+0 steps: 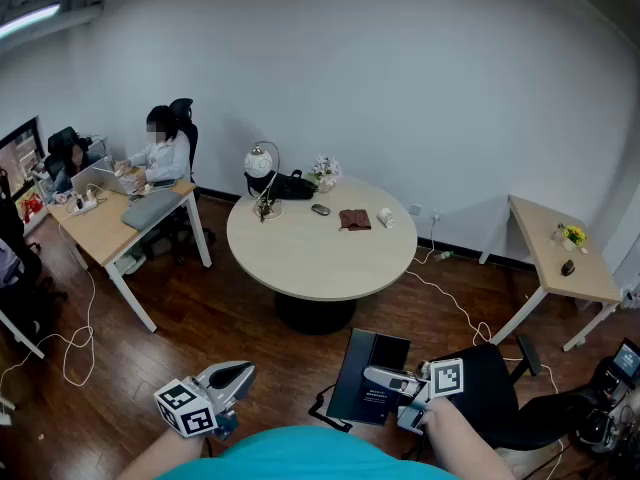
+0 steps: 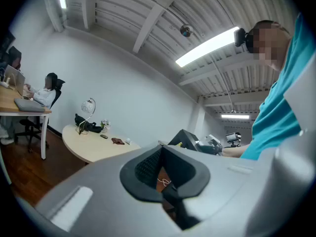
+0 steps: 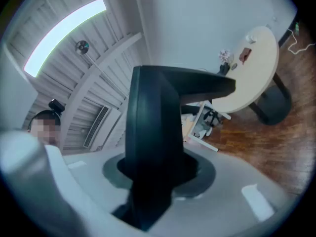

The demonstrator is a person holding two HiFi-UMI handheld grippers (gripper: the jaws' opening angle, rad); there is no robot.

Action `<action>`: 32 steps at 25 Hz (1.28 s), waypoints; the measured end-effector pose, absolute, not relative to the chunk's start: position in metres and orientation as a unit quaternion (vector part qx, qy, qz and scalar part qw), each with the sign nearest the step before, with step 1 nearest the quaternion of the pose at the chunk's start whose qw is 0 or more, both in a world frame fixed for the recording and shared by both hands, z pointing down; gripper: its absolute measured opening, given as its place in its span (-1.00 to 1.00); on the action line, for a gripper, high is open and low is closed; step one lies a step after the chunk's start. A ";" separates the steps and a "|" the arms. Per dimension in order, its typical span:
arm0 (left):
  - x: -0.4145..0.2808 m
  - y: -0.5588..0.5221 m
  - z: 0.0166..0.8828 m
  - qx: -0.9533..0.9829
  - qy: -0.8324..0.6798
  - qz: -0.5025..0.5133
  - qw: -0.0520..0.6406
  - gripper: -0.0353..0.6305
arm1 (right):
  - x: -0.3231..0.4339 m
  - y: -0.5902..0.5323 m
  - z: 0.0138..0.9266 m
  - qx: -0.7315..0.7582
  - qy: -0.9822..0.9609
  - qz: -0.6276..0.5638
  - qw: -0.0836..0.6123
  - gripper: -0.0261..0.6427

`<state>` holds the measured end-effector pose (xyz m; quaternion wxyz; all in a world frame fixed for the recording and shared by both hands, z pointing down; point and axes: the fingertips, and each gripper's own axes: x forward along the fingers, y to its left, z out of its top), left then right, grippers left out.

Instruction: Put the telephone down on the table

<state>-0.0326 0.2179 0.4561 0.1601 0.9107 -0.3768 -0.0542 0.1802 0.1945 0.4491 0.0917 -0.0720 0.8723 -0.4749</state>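
Note:
The telephone (image 1: pixel 368 376) is a flat black slab held on edge low in the head view, above the wooden floor and short of the round beige table (image 1: pixel 320 263). My right gripper (image 1: pixel 392 382) is shut on its right edge. In the right gripper view the telephone (image 3: pixel 155 112) stands up between the jaws and hides most of what lies ahead, with the table (image 3: pixel 259 68) far off at the upper right. My left gripper (image 1: pixel 235 376) sits at the lower left with nothing in it, its jaws together. The left gripper view shows the table (image 2: pixel 94 149) ahead to the left.
On the table's far side stand a globe lamp (image 1: pixel 262 163), a black bag (image 1: pixel 285 185), flowers (image 1: pixel 325 171), a brown wallet (image 1: pixel 354 219) and a white cup (image 1: pixel 386 217). A black office chair (image 1: pixel 500 388) is beside my right hand. A person sits at the left desk (image 1: pixel 110 226).

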 end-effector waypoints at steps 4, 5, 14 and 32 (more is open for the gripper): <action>0.001 0.214 0.454 0.910 -0.376 -0.055 0.164 -0.88 | 0.210 0.192 0.446 -0.072 0.871 -0.475 0.101 -0.44; 0.009 0.212 0.455 0.911 -0.375 -0.054 0.165 -0.88 | 0.218 0.191 0.447 -0.074 0.870 -0.477 0.101 -0.44; 0.037 0.190 0.463 0.911 -0.370 -0.044 0.178 -0.88 | 0.246 0.166 0.459 -0.085 0.864 -0.486 0.098 -0.44; -0.105 0.012 0.473 0.929 -0.326 -0.046 0.167 -0.88 | 0.108 0.001 0.451 -0.129 0.863 -0.474 0.113 -0.44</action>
